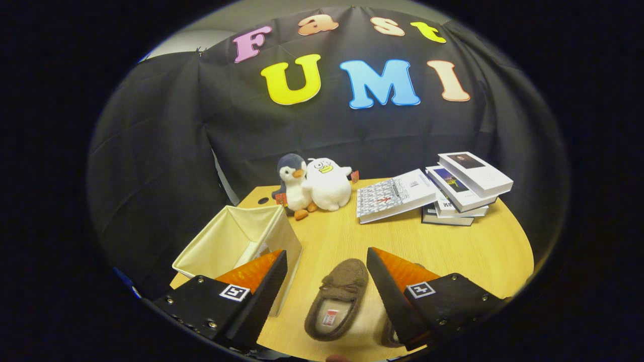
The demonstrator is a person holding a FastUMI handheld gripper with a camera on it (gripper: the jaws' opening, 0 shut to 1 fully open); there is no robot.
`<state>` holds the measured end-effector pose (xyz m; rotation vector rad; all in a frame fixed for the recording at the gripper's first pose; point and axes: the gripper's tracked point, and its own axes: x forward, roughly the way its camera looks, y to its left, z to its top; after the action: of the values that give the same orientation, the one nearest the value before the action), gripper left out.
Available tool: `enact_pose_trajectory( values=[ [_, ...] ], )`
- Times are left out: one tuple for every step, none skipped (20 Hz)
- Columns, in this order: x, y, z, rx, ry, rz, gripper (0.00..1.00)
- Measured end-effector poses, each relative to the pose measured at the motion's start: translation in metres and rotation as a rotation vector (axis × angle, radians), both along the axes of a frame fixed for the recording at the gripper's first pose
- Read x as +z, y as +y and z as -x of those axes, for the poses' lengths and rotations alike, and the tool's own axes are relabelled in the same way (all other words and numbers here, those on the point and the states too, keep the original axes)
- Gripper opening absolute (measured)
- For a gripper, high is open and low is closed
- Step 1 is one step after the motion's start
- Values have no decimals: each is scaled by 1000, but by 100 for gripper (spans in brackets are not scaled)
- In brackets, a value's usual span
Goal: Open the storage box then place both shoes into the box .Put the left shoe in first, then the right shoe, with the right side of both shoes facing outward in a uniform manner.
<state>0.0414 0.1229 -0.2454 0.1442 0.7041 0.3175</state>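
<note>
Gripper [327, 261] wide over one brown slipper [338, 300] — one open box [236, 241], two plush toys [314, 186] beyond.

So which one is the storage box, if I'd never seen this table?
Start at the wooden table. Left of the open gripper and the brown slipper between its fingers stands the storage box. It is cream fabric, square and open-topped, unlike the plush toys and books behind.

No legible text or labels.
</note>
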Motion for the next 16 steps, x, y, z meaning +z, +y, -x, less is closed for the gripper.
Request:
enact_pose_trajectory(
  values=[
    [-10, -3, 3, 3, 20, 6, 98],
    [-20, -4, 6, 5, 41, 13, 98],
    [-30, -7, 9, 10, 59, 23, 98],
    [-40, -9, 11, 13, 76, 37, 98],
    [-50, -10, 13, 18, 93, 47, 98],
    [-59, -11, 15, 24, 109, 58, 98],
    [-69, -12, 16, 30, 125, 70, 98],
    [-77, -15, 19, 34, 140, 83, 98],
    [-84, -17, 21, 39, 154, 91, 98],
    [-92, -19, 24, 44, 173, 103, 98],
    [-100, -21, 28, 50, 188, 112, 98],
    [-107, -23, 32, 52, 207, 123, 98],
    [-115, -25, 35, 61, 231, 132, 98],
    [-124, -25, 37, 68, 251, 139, 98],
    [-130, -26, 39, 74, 267, 147, 98],
    [-135, -28, 40, 80, 283, 153, 98]
  ],
)
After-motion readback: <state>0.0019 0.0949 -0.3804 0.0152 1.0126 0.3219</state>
